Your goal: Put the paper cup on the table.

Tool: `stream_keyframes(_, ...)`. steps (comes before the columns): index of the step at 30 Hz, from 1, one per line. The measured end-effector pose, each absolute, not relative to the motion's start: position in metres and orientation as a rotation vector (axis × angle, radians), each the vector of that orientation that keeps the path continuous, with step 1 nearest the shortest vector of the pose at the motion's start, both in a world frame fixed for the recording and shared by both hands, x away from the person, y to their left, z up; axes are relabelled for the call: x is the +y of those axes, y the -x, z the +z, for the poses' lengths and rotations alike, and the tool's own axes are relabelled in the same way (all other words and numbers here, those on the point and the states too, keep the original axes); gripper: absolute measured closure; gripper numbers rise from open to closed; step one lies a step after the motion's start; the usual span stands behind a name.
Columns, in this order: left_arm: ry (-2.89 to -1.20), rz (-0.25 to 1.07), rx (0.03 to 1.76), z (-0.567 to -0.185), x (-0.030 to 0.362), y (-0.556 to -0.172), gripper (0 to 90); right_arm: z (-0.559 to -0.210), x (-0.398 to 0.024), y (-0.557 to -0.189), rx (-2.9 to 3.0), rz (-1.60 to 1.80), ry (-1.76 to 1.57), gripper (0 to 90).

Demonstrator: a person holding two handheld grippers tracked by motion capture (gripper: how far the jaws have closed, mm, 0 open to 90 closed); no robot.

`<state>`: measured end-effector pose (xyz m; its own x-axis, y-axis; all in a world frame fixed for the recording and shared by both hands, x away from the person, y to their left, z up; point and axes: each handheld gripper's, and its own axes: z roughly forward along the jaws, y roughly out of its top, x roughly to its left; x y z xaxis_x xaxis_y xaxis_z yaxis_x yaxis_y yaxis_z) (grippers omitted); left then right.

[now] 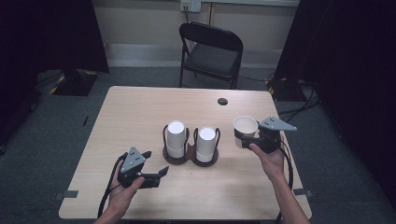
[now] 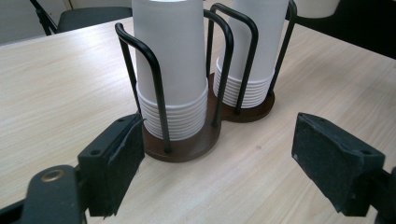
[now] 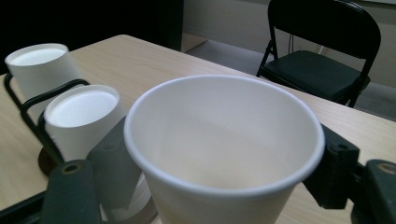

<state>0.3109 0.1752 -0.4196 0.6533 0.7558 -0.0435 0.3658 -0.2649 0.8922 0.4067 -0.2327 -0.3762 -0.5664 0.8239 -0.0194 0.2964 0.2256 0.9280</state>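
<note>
White paper cup (image 1: 245, 127) upright, clamped in right gripper (image 1: 254, 135) beside cup holder (image 1: 190, 156); left gripper (image 1: 156, 173) wide apart, empty, near holder on desk (image 1: 140, 107).

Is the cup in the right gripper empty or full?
Empty: the right gripper view looks into the upright cup and shows bare white walls and bottom.
</note>
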Motion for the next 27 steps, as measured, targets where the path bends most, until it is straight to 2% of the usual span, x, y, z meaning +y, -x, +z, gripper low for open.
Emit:
stream_keyframes(17,-1.883,0.491,0.881,-0.421,0.175,-0.311,16.8,-0.414,-0.226,-0.457,1.953,1.249,-1.187,25.0)
stream_keyframes(27,-1.886,0.481,0.885,-0.422,0.174,-0.312,17.0,-0.439,-0.224,-0.475,1.945,1.204,-1.261,24.6)
